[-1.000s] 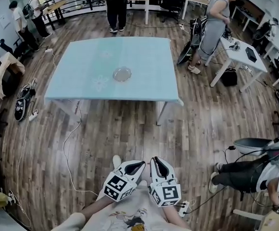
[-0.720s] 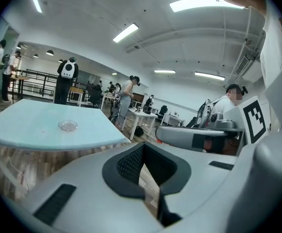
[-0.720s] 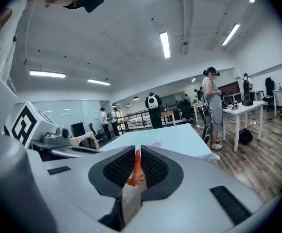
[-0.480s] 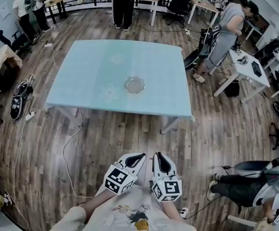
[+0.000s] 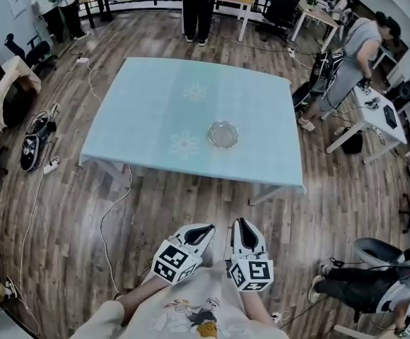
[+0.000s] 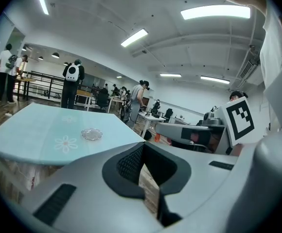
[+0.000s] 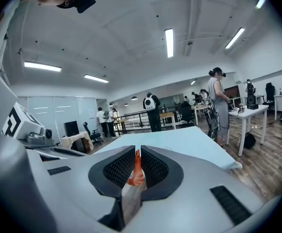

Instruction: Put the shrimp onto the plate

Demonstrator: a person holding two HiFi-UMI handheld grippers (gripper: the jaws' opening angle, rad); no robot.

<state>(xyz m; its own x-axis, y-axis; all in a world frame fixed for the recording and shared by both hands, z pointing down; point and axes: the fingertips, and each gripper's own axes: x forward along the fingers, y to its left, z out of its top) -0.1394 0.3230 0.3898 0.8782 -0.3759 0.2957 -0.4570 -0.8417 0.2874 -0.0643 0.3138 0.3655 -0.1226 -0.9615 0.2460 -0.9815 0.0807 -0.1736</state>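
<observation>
A small clear glass plate (image 5: 223, 134) sits right of centre on the light blue table (image 5: 148, 111), beside a printed white flower. Both grippers are held low against the person's body, well short of the table's near edge. My right gripper (image 5: 239, 223) is shut on an orange-red shrimp (image 7: 137, 171), pinched upright between its ribbed pads (image 7: 153, 168). My left gripper (image 5: 206, 229) is shut with nothing in it. In the left gripper view, the left gripper (image 6: 142, 147) points toward the table, and the plate (image 6: 91, 134) shows far ahead to the left.
Wood floor lies between me and the table. A cable (image 5: 109, 217) trails across the floor near the table's front left leg. People stand beyond the table (image 5: 198, 6) and at the right by a white desk (image 5: 375, 111). A seated person's legs (image 5: 353, 288) are at the lower right.
The table and plate have come nearer and shifted right in the head view as the person walks toward them. Both grippers stay shut and close to the body.
</observation>
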